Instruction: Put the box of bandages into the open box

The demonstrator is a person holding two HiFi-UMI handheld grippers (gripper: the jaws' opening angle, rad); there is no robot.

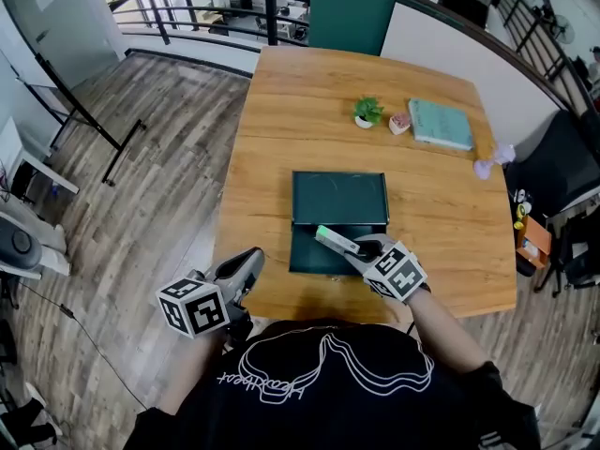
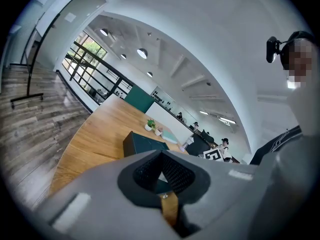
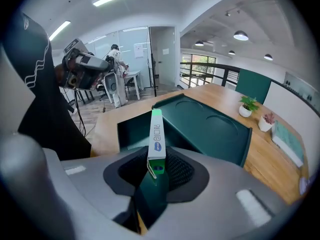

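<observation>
On table (image 1: 281,129), open box (image 1: 339,200) sits centre, toward near edge; lid lies back behind base. box of bandages (image 1: 335,241) sits between jaws of right gripper (image 1: 361,251), over base's right part, end pointing left. left gripper (image 1: 246,268) hangs off table's near-left corner, over floor (image 1: 141,157). Behind lid, at far side: 1 potted plant (image 1: 367,112), small pot (image 1: 400,123) just right of it, book (image 1: 441,124) rightmost.

Open box (image 1: 309,253) clear above, lid (image 1: 339,198) behind.
</observation>
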